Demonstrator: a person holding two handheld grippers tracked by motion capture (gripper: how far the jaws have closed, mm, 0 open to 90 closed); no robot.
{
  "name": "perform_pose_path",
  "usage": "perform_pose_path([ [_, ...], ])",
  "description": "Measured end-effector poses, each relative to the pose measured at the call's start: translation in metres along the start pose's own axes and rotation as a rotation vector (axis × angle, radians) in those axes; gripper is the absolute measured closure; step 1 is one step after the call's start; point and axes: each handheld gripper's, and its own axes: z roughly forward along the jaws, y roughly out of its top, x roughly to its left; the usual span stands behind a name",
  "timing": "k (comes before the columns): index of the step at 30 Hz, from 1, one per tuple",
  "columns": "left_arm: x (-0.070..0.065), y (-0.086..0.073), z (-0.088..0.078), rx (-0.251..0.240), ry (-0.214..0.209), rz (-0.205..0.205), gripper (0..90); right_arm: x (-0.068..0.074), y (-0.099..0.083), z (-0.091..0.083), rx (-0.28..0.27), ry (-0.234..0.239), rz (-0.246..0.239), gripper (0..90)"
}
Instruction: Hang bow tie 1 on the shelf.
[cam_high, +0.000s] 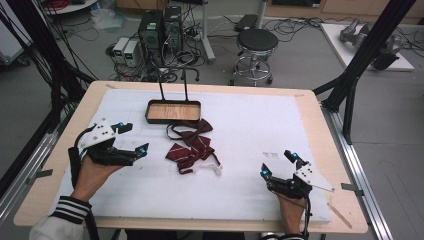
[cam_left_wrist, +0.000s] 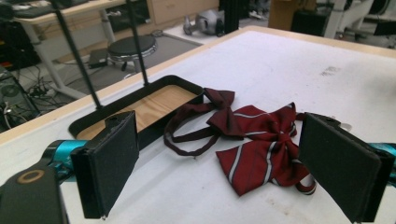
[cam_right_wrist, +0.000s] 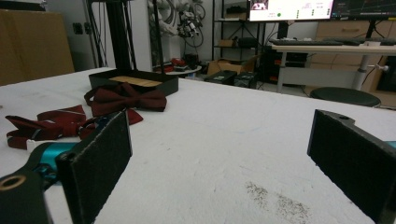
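Note:
Two bow ties lie mid-table on the white mat. The plain dark red bow tie (cam_high: 192, 133) (cam_left_wrist: 219, 114) (cam_right_wrist: 128, 100) lies nearest the tray; the striped dark red bow tie (cam_high: 190, 154) (cam_left_wrist: 261, 149) (cam_right_wrist: 46, 122) overlaps its near side. Behind them sits a black tray (cam_high: 173, 119) (cam_left_wrist: 84, 125) (cam_right_wrist: 140, 86) with a wooden floor and two upright black rods. My left gripper (cam_high: 132, 138) (cam_left_wrist: 229, 172) hovers open left of the ties, nothing between its jaws. My right gripper (cam_high: 278, 162) (cam_right_wrist: 224, 158) rests open near the front right, jaws wide apart and empty.
The white mat (cam_high: 250, 125) covers most of the wooden table (cam_high: 312, 110). A dark smudge (cam_high: 270, 155) (cam_right_wrist: 275, 200) marks the mat just ahead of the right gripper. A stool (cam_high: 256, 45), computer cases (cam_high: 160, 27) and cables stand on the floor beyond the far edge.

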Motion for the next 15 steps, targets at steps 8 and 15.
perform_pose_path([
  [8, -0.009, 0.011, 0.023, 0.098, -0.044, 0.023, 13.1, 0.0, 0.0, 0.0, -0.001, 0.0, -0.001, 5.6],
  [15, -0.021, 0.021, 0.044, 0.179, -0.08, 0.061, 13.4, 0.0, 0.0, 0.0, -0.001, 0.002, -0.004, 5.6],
])
